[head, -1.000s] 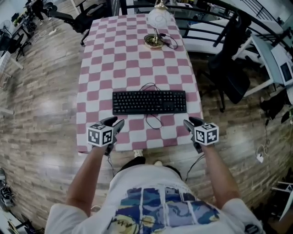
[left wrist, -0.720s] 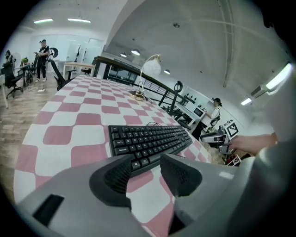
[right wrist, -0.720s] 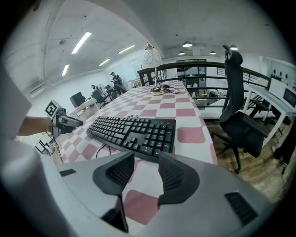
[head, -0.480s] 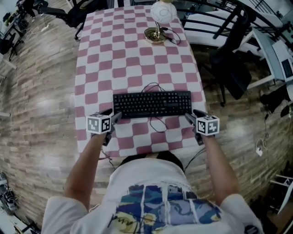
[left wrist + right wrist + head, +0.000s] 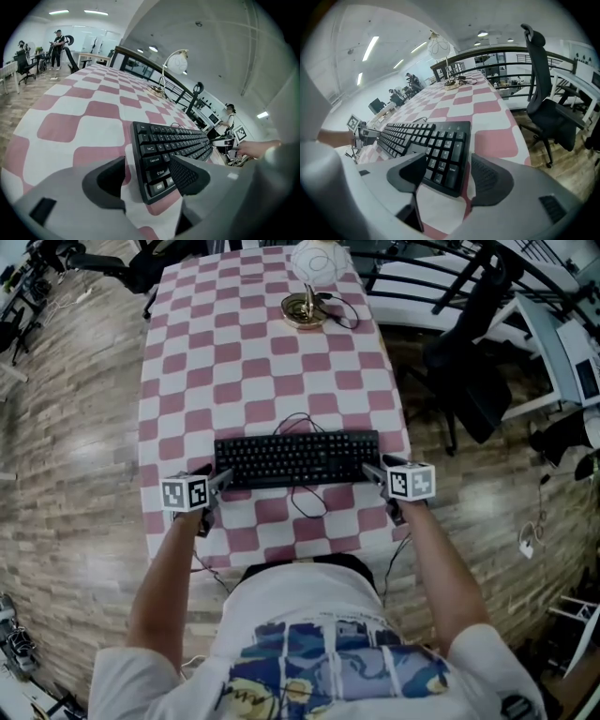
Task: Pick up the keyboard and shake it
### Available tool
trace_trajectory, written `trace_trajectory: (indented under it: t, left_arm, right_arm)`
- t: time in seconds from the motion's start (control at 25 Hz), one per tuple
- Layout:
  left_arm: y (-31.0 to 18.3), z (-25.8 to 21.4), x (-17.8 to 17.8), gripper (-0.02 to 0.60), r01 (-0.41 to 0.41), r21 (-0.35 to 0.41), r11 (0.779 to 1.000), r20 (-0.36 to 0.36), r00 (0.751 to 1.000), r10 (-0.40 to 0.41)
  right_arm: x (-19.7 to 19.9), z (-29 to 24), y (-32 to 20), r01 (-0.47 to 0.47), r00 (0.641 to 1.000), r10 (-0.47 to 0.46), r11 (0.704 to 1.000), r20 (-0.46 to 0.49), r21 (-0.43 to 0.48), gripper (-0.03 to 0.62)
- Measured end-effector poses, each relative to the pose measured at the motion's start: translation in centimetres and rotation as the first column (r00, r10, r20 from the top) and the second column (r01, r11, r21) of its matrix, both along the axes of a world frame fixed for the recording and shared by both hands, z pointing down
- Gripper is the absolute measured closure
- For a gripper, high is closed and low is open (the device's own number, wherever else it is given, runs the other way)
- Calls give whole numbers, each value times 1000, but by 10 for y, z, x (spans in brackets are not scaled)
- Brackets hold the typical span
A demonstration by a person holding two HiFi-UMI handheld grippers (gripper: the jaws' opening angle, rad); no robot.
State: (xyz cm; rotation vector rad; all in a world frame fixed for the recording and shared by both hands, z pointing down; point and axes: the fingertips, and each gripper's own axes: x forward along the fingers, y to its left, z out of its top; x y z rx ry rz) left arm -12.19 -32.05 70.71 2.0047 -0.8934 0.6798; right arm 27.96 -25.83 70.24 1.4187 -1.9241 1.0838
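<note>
A black keyboard (image 5: 295,458) lies flat on the pink-and-white checked tablecloth (image 5: 253,362), near the table's front edge. Its cable (image 5: 306,502) loops on the cloth in front of it. My left gripper (image 5: 217,481) is at the keyboard's left end, jaws opening. In the left gripper view the near left corner of the keyboard (image 5: 161,154) sits between the jaws of that gripper (image 5: 150,176), and no pad presses on it. My right gripper (image 5: 371,472) is at the right end, also opening. The number-pad corner of the keyboard (image 5: 440,150) lies between the jaws of the right gripper (image 5: 449,176), untouched.
A lamp (image 5: 312,277) with a white shade and brass base stands at the table's far end. A black office chair (image 5: 469,381) is close to the table's right side. The person's body is against the front edge. People stand far off (image 5: 58,42).
Both grippers have moved forward from the table's front edge to the keyboard's two ends, and their jaws stand wider. The keyboard has not moved.
</note>
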Motion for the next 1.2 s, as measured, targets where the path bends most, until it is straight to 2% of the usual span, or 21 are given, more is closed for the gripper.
trace_trajectory:
  t: [0.24,0.48,0.64,0.8,0.92,1.2]
  left_arm:
    - [0,4,8,291,6,-16,1000,-45,999,-7]
    - [-3,2,10,291,13,-22,1000,-77,997,-15]
    - [-4,3,18,290,-5,-6,1000,-64,998,5]
    - [-6,2,17,291,29,-4,1000,-85,996,-30]
    - [-10,1,17,296,83,-16,996,-110,990,-84]
    - [-10,-1,15,328,133,-34,991,-112,984,-136]
  right_arm:
    - [-5,6,-6,23,1000,-23,999,5,-25,289]
    - [-7,13,-8,6,1000,-5,999,21,-39,292]
    - [-8,16,-8,4,999,-2,999,43,-49,295]
    - [-8,16,-10,4,998,-1,999,55,-43,296]
    - [-9,18,-9,-3,997,6,999,73,-42,307]
    - [-6,19,-8,-11,995,17,998,95,-61,315]
